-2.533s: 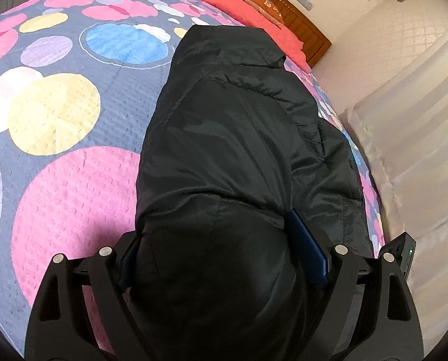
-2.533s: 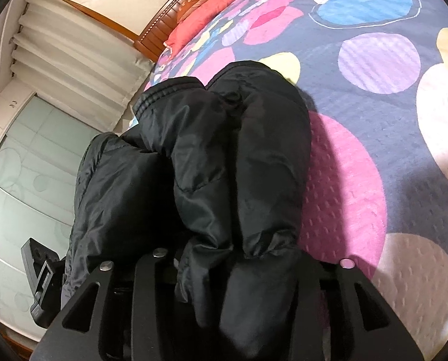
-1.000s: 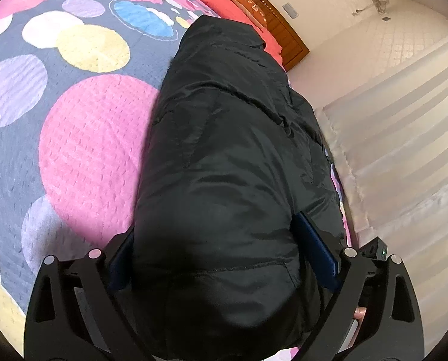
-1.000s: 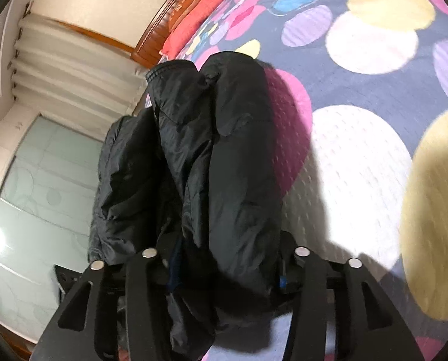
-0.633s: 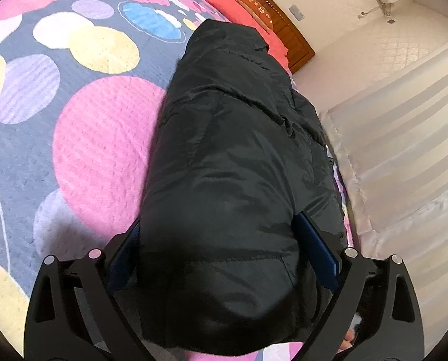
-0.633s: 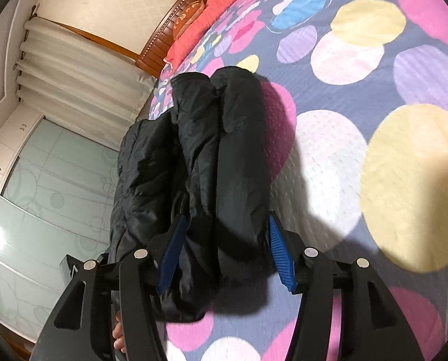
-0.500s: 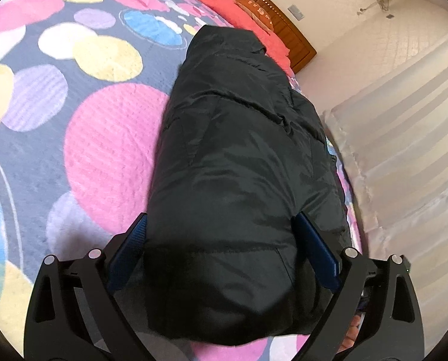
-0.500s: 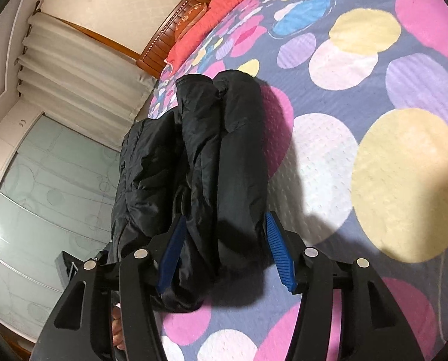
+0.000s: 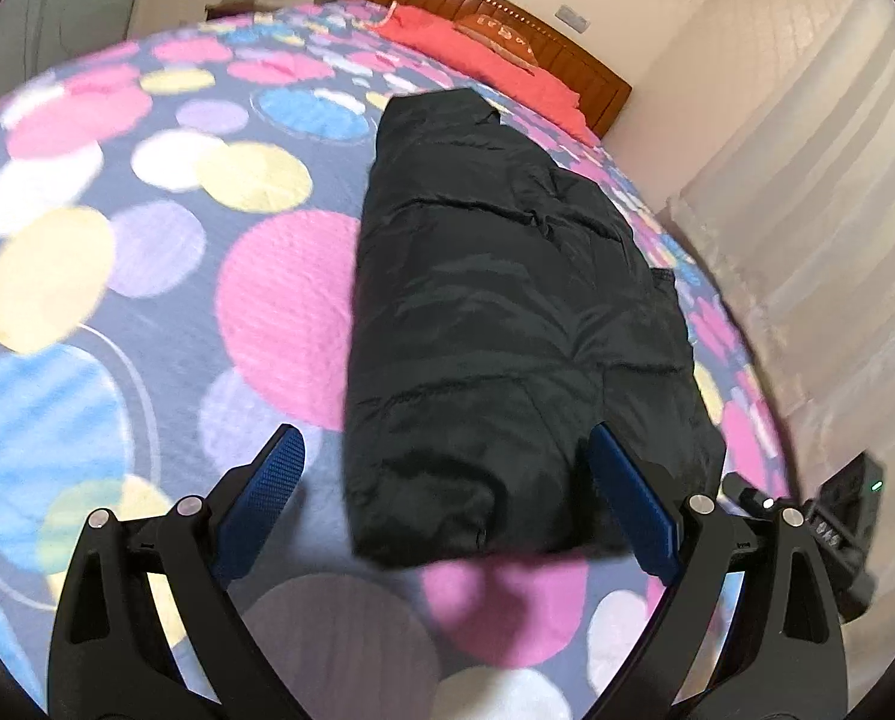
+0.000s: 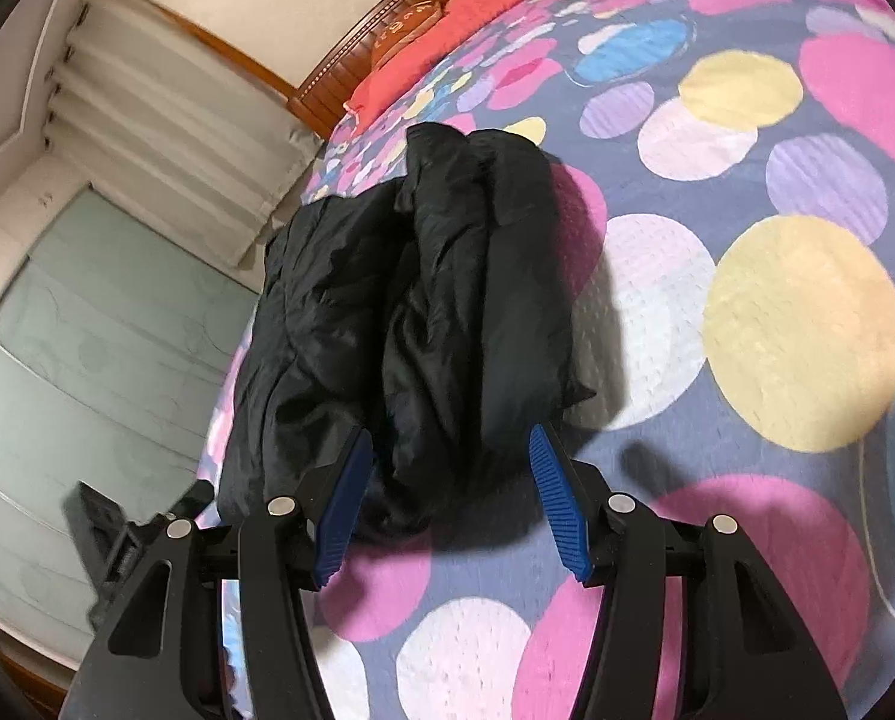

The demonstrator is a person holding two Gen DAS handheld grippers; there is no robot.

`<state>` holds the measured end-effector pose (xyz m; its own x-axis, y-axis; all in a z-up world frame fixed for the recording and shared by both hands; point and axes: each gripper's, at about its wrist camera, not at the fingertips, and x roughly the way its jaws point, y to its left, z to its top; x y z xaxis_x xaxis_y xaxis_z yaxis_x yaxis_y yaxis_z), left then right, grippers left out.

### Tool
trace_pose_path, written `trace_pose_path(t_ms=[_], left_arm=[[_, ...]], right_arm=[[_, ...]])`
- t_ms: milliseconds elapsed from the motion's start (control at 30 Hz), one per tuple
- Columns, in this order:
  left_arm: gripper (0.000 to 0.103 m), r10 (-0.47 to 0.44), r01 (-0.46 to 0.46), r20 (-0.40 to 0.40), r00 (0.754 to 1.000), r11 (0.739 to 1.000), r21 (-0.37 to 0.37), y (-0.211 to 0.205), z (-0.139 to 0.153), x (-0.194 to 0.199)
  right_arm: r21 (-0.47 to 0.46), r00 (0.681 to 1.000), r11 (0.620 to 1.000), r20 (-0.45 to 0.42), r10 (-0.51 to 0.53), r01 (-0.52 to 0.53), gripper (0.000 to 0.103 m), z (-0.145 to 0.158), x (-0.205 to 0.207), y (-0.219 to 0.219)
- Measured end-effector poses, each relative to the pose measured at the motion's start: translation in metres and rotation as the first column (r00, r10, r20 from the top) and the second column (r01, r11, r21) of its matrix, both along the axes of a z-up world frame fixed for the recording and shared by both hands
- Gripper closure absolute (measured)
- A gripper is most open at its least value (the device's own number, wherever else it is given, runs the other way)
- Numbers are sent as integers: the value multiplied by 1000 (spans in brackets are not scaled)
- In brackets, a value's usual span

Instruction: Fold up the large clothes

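A black puffer jacket (image 9: 495, 312) lies folded into a long bundle on the bed, near its right edge. It also shows in the right wrist view (image 10: 411, 312), with several thick layers side by side. My left gripper (image 9: 447, 468) is open, its blue pads either side of the jacket's near end, above it and not touching. My right gripper (image 10: 447, 480) is open too, just behind the jacket's near end and empty.
The bedspread (image 9: 147, 252) is grey-blue with large coloured circles. Red pillows (image 9: 477, 42) and a wooden headboard (image 9: 507, 6) are at the far end. Curtains (image 9: 807, 210) hang past the bed's right edge. Glass wardrobe doors (image 10: 87, 360) stand beyond them.
Both grippers have let go of the jacket and pulled back and up from it. The jacket now rests flat on the bed.
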<state>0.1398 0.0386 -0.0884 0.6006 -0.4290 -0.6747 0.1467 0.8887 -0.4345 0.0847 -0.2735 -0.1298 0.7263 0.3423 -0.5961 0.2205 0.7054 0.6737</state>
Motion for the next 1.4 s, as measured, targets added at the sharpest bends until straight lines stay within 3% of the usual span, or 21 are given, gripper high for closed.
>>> trace_pose_path(t_ms=[233, 400, 767, 1000, 1400], left_arm=[[8, -3, -13, 97, 995, 985, 171, -15, 24, -36], [7, -10, -25, 145, 989, 971, 239, -25, 35, -55], [3, 19, -68, 185, 983, 963, 262, -32, 61, -78], [2, 28, -81, 199, 980, 961, 265, -34, 67, -85], [2, 28, -85, 204, 979, 957, 277, -36, 67, -92]], right_arm=[[-180, 999, 984, -35, -4, -3, 48, 16, -14, 28], [-297, 999, 955, -36, -24, 12, 40, 31, -29, 47], [-486, 999, 873, 11, -51, 50, 32, 70, -49, 78], [-546, 998, 836, 30, -50, 58, 27, 79, -53, 91], [-560, 998, 826, 35, -49, 60, 27, 83, -58, 100]])
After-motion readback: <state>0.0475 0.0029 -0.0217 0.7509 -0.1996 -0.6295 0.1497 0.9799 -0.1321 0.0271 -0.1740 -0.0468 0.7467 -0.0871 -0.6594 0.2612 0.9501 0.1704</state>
